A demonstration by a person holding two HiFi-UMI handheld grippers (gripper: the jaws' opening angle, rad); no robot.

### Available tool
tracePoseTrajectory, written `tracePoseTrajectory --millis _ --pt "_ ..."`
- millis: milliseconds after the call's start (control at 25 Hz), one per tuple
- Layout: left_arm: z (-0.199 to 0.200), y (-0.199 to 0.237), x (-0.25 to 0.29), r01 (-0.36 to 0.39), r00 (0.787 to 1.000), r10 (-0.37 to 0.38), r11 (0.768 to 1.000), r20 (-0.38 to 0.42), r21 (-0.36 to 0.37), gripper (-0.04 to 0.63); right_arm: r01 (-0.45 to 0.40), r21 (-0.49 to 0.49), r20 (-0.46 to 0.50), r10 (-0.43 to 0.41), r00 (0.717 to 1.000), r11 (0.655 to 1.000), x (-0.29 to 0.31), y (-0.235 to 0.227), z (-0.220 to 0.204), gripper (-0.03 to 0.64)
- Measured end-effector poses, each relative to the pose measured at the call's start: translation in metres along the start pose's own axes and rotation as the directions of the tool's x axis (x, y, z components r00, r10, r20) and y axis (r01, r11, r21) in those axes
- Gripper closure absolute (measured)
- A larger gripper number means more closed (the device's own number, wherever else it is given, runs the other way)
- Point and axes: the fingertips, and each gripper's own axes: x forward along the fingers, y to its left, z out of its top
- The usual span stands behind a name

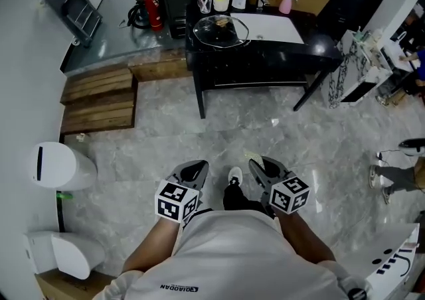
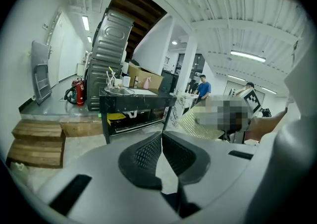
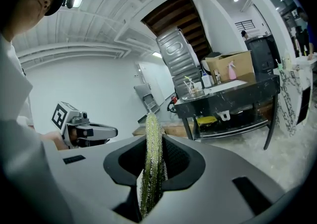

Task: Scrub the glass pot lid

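A glass pot lid (image 1: 220,30) is seen on a black table (image 1: 319,45), well apart from both grippers. A green scouring pad (image 3: 151,168) is clamped in the right gripper (image 3: 153,139); the left gripper (image 2: 162,135) is closed, empty. Left unsteadied, the lid could be pushed off by scrubbing.

Your glass lid (image 1: 221,29) sits at the black table's (image 1: 319,46) left end. Green scrub pad (image 3: 150,168) stands edge-on, pinched in your R gripper (image 3: 154,138).
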Motion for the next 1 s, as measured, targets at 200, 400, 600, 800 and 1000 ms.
tracePoseTrajectory --millis 200,400,600,800,1000 --pt "0.034 0.033 0.046 -0.045 0.999 0.045 0.999 -0.01 0.022 0.577 -0.046 -0.005 0.021 0.046 0.999 0.999 0.043 -0.042 0.043 0.532" --pt "0.099 0.059 0.101 -0.081 0.996 0.079 0.995 0.036 0.053 0.577 -0.085 -0.058 0.037 0.087 0.996 0.995 0.074 -0.089 0.099 0.532" --pt "0.134 0.074 0.157 -0.102 0.994 0.098 0.993 0.049 0.067 0.577 -0.093 -0.083 0.053 0.098 0.994 0.992 0.095 -0.144 0.135 0.532" --pt "0.153 0.079 0.202 -0.103 0.994 0.101 0.993 0.039 0.065 0.577 -0.091 -0.072 0.053 0.095 0.994 0.993 0.106 -0.19 0.153 0.532" --pt "0.169 0.089 0.227 -0.111 0.994 0.11 0.992 0.022 0.066 0.577 -0.088 -0.041 0.055 0.09 0.994 0.995 0.119 -0.221 0.166 0.532"
